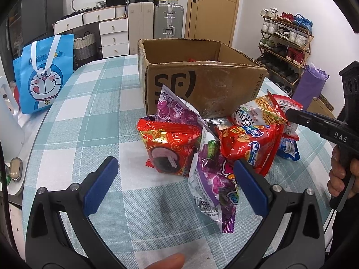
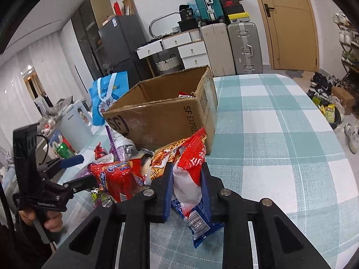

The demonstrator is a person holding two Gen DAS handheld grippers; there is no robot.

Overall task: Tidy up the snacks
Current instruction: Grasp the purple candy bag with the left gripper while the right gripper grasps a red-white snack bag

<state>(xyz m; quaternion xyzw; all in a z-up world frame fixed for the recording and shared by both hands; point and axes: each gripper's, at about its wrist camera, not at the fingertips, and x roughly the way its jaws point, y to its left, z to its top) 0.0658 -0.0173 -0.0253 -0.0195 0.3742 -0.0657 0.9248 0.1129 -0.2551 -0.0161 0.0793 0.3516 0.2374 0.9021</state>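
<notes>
An open cardboard box [image 1: 202, 83] stands on the checked table; it also shows in the right wrist view [image 2: 161, 116]. A heap of snack packets lies in front of it: a red packet [image 1: 170, 145], purple packets [image 1: 215, 186], a red packet with blue print [image 1: 251, 148] and a noodle packet [image 1: 264, 112]. My left gripper [image 1: 175, 179] is open and empty, just short of the heap, its right finger beside the purple packet. My right gripper [image 2: 187, 174] is shut on the red and white noodle packet [image 2: 190, 165], above a blue packet [image 2: 199, 224].
A blue cartoon bag [image 1: 42, 74] stands at the table's left edge. Suitcases [image 1: 168, 20], drawers and a shoe rack [image 1: 285, 44] line the back wall. A red item [image 2: 185, 94] lies inside the box. The checked cloth [image 2: 280, 134] stretches right of the box.
</notes>
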